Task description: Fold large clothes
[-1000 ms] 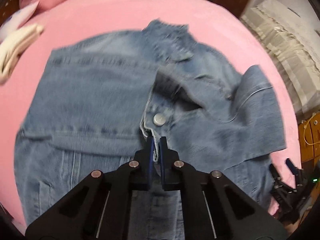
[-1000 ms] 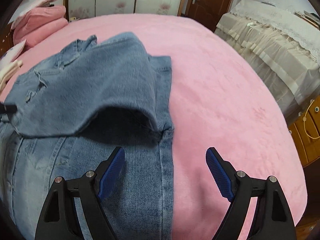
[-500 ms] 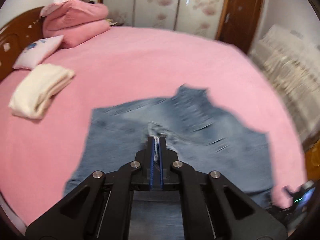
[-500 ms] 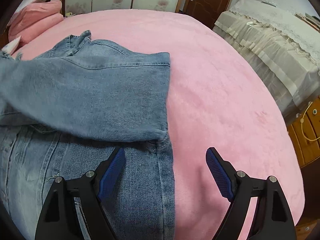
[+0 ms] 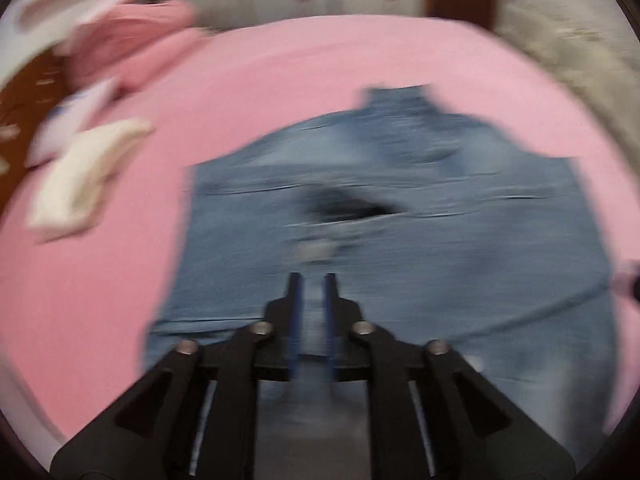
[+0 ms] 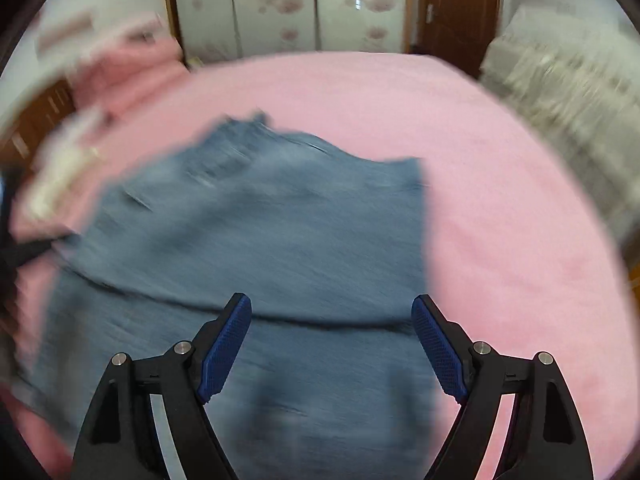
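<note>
A blue denim jacket (image 5: pixel 400 240) lies on the pink bed (image 5: pixel 280 80), collar at the far end; both views are motion-blurred. My left gripper (image 5: pixel 313 284) hovers over the jacket's middle with its jaws slightly apart and nothing between them. In the right wrist view the jacket (image 6: pixel 280 240) lies folded over itself, its right edge straight. My right gripper (image 6: pixel 332 320) is wide open and empty above the jacket's near part.
A folded cream cloth (image 5: pixel 80 184) lies on the bed to the left, by a pillow and pink bedding (image 5: pixel 132 36). A second bed with a beige cover (image 6: pixel 568 92) stands to the right. Wardrobe doors (image 6: pixel 288 4) and a brown door are behind.
My left gripper has let go of the jacket edge and its jaws have parted a little. Both grippers have pulled back and tilted up; the jacket now lies flat.
</note>
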`<action>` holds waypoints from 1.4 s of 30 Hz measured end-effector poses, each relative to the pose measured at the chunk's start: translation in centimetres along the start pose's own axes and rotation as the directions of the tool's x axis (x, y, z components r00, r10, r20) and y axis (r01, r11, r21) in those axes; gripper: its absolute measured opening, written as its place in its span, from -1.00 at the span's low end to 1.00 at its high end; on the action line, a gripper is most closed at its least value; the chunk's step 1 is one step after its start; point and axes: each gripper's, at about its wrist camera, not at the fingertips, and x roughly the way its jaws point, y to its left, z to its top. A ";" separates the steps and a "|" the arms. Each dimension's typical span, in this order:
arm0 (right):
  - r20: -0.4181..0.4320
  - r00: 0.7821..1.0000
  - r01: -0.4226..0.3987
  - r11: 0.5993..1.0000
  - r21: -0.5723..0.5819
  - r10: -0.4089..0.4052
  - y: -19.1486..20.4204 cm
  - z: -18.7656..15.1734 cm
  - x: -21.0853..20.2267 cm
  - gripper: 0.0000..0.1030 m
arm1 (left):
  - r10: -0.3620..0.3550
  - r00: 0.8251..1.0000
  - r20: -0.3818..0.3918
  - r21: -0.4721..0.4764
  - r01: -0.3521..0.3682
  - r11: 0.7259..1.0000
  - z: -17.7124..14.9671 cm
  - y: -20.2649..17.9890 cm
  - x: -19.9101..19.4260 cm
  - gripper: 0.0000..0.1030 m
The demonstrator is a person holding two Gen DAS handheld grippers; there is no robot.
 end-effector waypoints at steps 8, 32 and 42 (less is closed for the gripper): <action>-0.234 0.927 -0.229 0.937 0.265 0.293 2.0 0.1 10.6 -0.76 | -0.190 0.973 -0.131 0.034 0.196 0.980 0.8 -5.2 4.2 -0.18; -0.189 0.938 -0.214 0.915 0.343 0.291 -1.3 3.9 11.3 -0.99 | -0.344 0.933 -0.110 -0.119 0.331 0.936 4.6 -3.8 6.6 -0.96; -0.184 0.858 -0.343 0.802 0.489 0.479 -0.3 5.4 21.4 -1.00 | -0.314 0.938 -0.150 -0.264 0.268 0.926 6.3 0.0 15.2 -0.99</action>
